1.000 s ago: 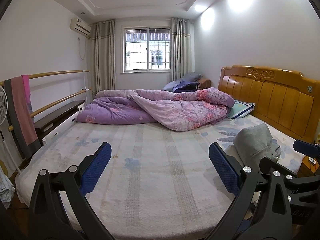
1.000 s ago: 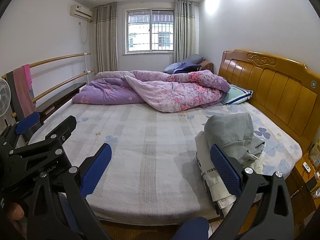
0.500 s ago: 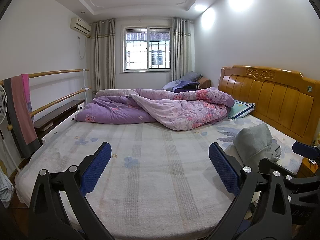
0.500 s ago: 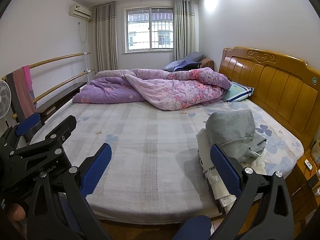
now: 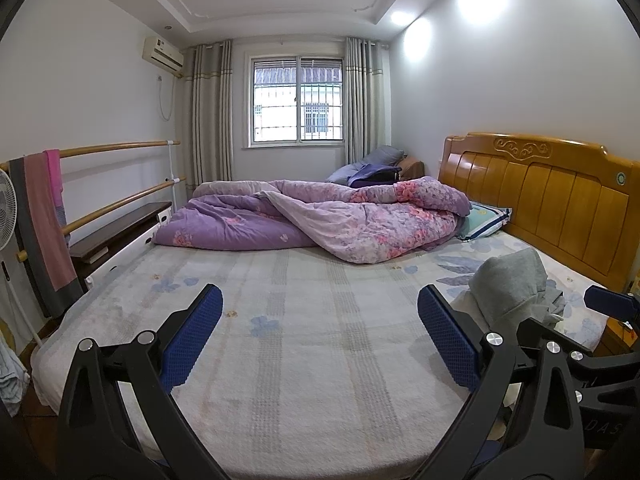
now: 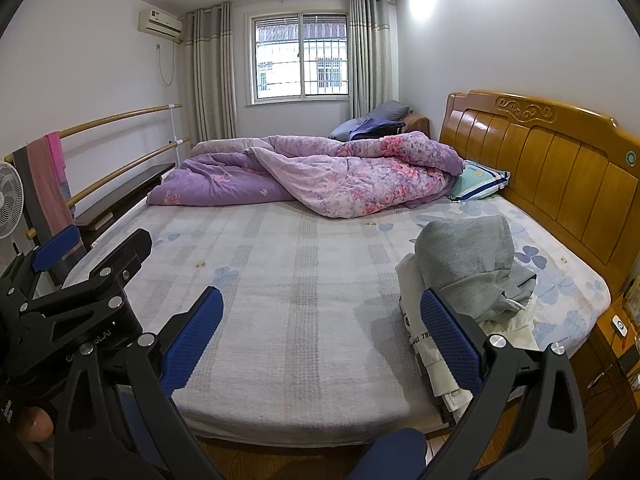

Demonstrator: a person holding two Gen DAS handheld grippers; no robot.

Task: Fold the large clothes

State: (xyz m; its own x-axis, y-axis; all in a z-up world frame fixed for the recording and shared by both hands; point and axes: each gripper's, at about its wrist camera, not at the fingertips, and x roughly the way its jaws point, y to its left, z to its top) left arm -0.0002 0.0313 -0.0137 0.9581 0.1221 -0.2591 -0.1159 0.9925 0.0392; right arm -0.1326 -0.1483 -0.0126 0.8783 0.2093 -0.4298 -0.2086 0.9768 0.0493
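Bedding covered most of both views: a pale sheet with faint blue flowers and grey checks lay flat over the bed, bare across its whole near half. The left gripper hung above the sheet's near edge with its jaws spread wide and nothing between them. The right gripper hung likewise, jaws wide apart and empty, over the near edge of the bed, where a strip of wooden floor showed at 6 o'clock.

A grey garment sat in a heap at 3 o'clock on the sheet, resting on a stack of folded white clothes close to the bed's near right corner; from the left wrist the grey heap showed at 3 o'clock behind the blue pad of the right-hand finger. A rumpled purple quilt filled the far edge at 12 o'clock, with a striped pillow beside it against the wooden headboard. Wooden rails with a pink and grey towel ran along the left side at 9 o'clock, above a dark shelf.

Black letters on the white fabric read "TH", the rest hidden. On the left gripper's body in the right wrist view, the print ended in ".AI"; "DAS" showed on the other in the left wrist view.
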